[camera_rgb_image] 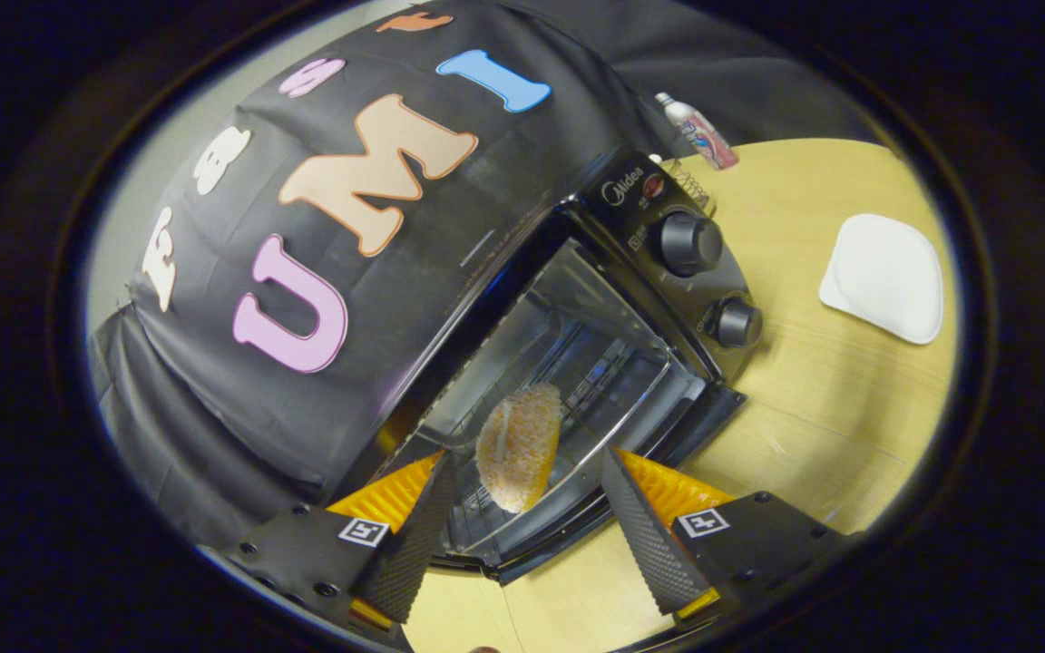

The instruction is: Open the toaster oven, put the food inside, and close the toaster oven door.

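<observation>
Gripper [522, 490] fingers spread beside crumbed oval food [519, 446], seemingly untouched.

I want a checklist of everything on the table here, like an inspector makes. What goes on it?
Surface: light wooden table, bare around the oven.
Job's things: toaster oven with door open; breaded food sits inside, just ahead of the gripper.
Clutter: white plate beside the oven; bottle behind it.
Gripper: gripper open, fingers spread either side of the food, not touching it.
Cables: nothing seen.
Surroundings: black cloth booth wall behind the oven.
</observation>
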`<state>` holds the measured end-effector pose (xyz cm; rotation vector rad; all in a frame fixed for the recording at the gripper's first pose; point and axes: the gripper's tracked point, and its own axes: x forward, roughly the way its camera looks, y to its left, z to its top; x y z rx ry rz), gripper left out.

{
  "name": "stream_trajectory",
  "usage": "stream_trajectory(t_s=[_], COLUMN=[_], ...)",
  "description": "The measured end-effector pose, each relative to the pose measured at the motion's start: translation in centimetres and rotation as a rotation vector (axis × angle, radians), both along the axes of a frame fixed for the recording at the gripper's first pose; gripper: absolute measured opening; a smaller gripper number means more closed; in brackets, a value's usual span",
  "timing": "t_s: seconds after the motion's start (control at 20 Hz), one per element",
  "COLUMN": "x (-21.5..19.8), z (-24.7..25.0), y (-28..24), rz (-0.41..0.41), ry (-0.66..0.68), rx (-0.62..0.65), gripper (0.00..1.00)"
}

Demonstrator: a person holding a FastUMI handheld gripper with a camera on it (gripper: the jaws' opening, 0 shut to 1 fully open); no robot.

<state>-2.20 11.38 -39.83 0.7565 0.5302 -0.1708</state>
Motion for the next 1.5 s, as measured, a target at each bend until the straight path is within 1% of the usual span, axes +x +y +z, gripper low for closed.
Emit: stream_trajectory(t_s=[0.1,0.35,0.65,0.9,1.1,1.2,1.35,1.5], x=[-1.1,-5.1,-10.9,-14.9,-17.4,-18.3,-19.1,-19.1], z=[0.6,1.6,0.4,-1.8,-3.8,-4.6,-5.7,-6.8], y=[0.1,-0.3,-2.6,-3.7,-4.0,-4.1,-4.3,-4.3], rz=[0.043,0.194,0.316,0.413,0.509,0.544,0.573,0.581], ry=[-0.002,0.023,0.093,0.155,0.21,0.238,0.278,0.315], rx=[-0.048,-0.225,-0.37,-0.423,-0.481,-0.511,-0.534,-0.544], gripper=[0.99,1.0,1.0,1.0,1.0,1.0,1.0,1.0])
